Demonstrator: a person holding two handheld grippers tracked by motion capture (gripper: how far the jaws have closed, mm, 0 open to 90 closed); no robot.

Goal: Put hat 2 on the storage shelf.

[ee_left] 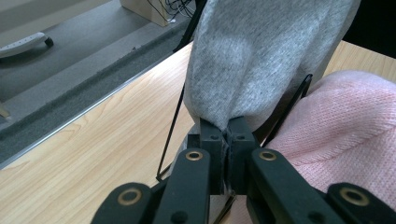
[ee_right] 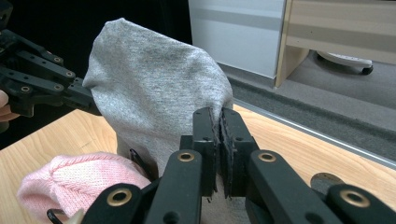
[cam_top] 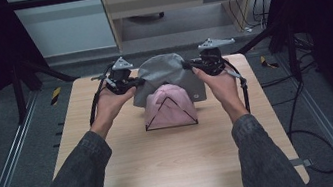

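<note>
Above the middle of the counter [cam_top: 175, 163], a grey knit hat [cam_top: 165, 73] hangs stretched between two grips, its lower part draped over the back of a pink knit hat [cam_top: 169, 105] that sits on a black wire stand [cam_top: 171, 123]. The left hand-held gripper [cam_top: 138, 81] is clamped on one edge of the grey fabric, the right hand-held gripper [cam_top: 188, 65] on the opposite edge, each set of jaws pinched tight on a fold. Soft, light and stretchy, the hat looks likely to sag or slip unless held by its rim at both sides; the thin stand could tip easily.
</note>
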